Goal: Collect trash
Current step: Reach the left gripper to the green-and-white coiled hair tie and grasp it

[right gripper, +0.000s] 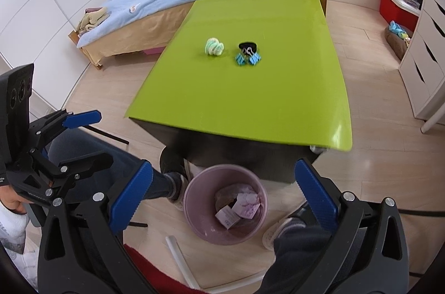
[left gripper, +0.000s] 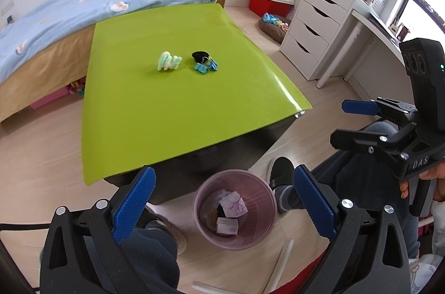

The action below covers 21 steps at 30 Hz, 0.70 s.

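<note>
On the green table [left gripper: 178, 105] we see 2 things left: at left a soft pale wad [left gripper: 168, 62], light, best pinched across its middle; right of it stiff blue clips [left gripper: 205, 66]. Both tools [left gripper: 222, 207] [right gripper: 222, 199] hang wide and empty over the bin [left gripper: 207, 234] on the wood floor.

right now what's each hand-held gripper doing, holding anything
Left hand-held gripper: open, holding nothing, above the bin.
Right hand-held gripper: open, holding nothing.

Bin [left gripper: 235, 209] on floor before table [left gripper: 178, 110]; cartons [left gripper: 232, 210] inside.
</note>
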Motion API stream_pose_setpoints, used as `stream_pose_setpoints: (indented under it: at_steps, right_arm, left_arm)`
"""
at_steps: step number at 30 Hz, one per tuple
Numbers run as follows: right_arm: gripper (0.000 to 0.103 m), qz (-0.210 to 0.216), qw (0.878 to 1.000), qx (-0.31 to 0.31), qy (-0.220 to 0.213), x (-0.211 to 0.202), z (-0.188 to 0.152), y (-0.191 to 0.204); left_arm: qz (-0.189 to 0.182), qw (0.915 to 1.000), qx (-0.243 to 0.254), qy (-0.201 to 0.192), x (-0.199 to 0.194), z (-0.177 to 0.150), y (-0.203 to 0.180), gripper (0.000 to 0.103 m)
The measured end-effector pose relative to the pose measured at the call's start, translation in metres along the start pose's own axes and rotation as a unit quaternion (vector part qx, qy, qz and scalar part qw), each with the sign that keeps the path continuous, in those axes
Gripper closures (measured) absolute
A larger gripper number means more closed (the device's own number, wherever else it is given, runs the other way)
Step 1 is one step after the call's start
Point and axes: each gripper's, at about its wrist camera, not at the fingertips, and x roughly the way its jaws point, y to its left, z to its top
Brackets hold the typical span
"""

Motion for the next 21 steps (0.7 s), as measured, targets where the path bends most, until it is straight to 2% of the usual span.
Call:
stream_pose_setpoints:
  at_steps: [9,21]
  right_arm:
    - [0.003,-0.001,1.0,-0.02,0.003,0.025,0.052,-0.006]
    - [0.003,-0.015,0.999,-0.04,0.022,0.062,0.107,-0.013]
  left_arm:
    - [0.013,0.9998,-0.014,-0.01,0.007,0.028,0.026,0.008]
    - [0.033,0.9995,0.003,0.001,0.047,0.096,0.057,0.008]
